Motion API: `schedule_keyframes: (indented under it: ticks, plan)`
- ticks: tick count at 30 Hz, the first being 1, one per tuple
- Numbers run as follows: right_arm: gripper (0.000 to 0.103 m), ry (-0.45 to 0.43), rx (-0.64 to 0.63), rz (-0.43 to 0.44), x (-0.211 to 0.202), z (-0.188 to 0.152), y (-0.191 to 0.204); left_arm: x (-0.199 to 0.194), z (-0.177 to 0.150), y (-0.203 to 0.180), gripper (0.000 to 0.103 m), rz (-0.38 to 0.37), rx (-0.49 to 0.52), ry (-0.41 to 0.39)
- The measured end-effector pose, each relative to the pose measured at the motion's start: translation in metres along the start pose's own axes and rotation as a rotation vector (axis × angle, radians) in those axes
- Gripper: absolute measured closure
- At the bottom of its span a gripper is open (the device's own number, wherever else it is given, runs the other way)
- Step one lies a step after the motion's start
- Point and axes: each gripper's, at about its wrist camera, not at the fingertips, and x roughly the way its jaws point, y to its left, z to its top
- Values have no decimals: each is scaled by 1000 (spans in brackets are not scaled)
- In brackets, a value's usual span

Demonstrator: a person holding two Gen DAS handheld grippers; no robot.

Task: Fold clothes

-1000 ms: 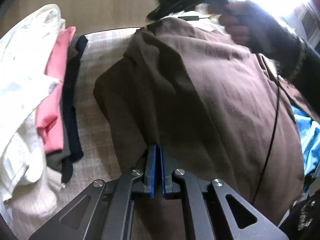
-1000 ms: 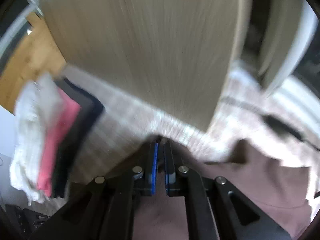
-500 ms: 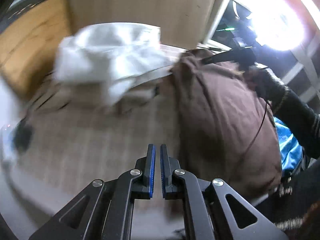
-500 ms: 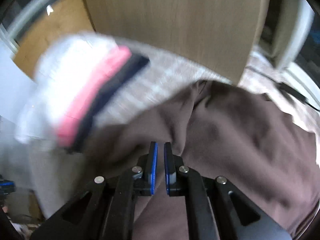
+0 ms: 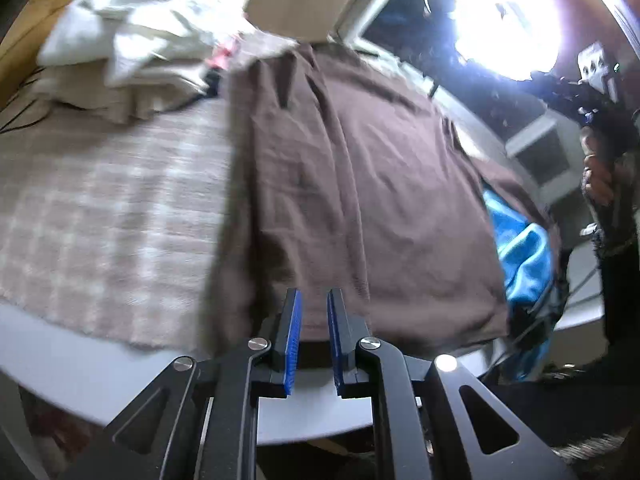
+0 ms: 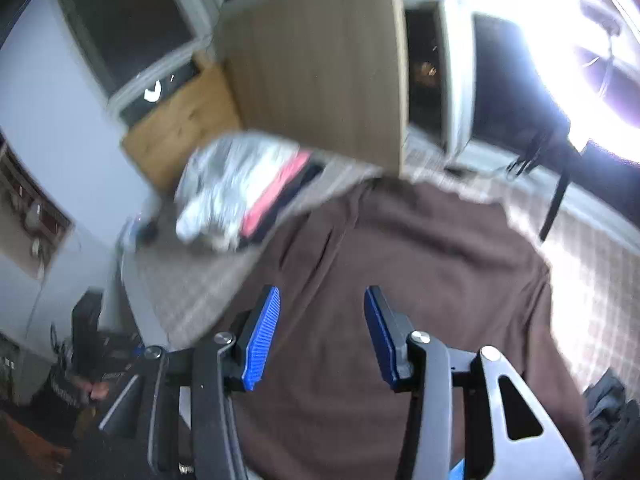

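Note:
A brown garment (image 5: 360, 184) lies spread on the checked tablecloth (image 5: 100, 200), one side folded over along its length. My left gripper (image 5: 313, 320) hovers over the garment's near edge. Its jaws are opening, a narrow gap shows and no cloth is in it. In the right wrist view the same brown garment (image 6: 420, 280) fills the middle. Above it, my right gripper (image 6: 320, 320) has its jaws opening wide with nothing between them. The gloved hand (image 5: 600, 176) with the right gripper shows at the far right.
A stack of folded clothes (image 6: 240, 192), white, pink and dark, sits at the table's far left corner; it shows as a white pile (image 5: 140, 32) in the left view. A blue cloth (image 5: 520, 248) hangs beside the brown garment. A wooden panel (image 6: 320, 60) stands behind the table.
Both grippers were shut and low at the brown garment; now both have drawn back and up from it, and their jaws have parted, the right far more than the left.

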Motion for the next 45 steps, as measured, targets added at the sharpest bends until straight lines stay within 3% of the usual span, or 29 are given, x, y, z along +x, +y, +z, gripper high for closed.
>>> schedule_keyframes:
  ticks: [3,5,7,9,11,12,16,20,24,25,26,27,28,36,39,42,45]
  plan:
    - [59,86,-28,1,41,-14,17,39,-10,7,92,100,10,86]
    - [59,112,-54,1,70,-9,31,42,-19,18,97,132,-35,94]
    - [59,125,-72,-6,101,5,45,29,-21,19,96,162,-78,69]
    - [59,133,-74,-27,139,27,56,14,-21,14,87,215,-84,0]
    - [59,166,-45,-49,181,53,61,9,-21,9,69,263,-72,-35]
    - [59,187,-30,-58,204,66,64,7,-21,6,66,285,-66,-49]
    - [59,288,-2,-147,292,95,71,17,-21,9,64,307,-51,-42]
    - [59,374,-19,-256,343,98,68,31,-20,20,64,340,-30,-19]
    - [59,369,-31,-278,352,96,68,36,-19,24,65,268,-37,-9]
    - [64,364,-33,-276,351,95,67,39,-18,21,69,266,-21,-4]
    - [72,357,-34,-274,348,93,65,42,-18,18,87,262,-1,2]
    - [86,353,-21,-260,344,93,60,44,-17,13,96,249,25,12]
    - [92,349,-8,-247,340,92,56,42,-16,11,101,231,28,5]
    - [96,219,203,-65,266,81,-2,1,-8,-14,101,102,66,-64]
    - [96,179,236,-84,232,70,-27,-7,1,-41,101,43,139,-64]
    - [96,167,257,-157,208,56,-56,1,4,-74,101,-33,215,-33]
    - [95,215,275,-257,206,38,-90,27,1,-101,99,-124,269,44]
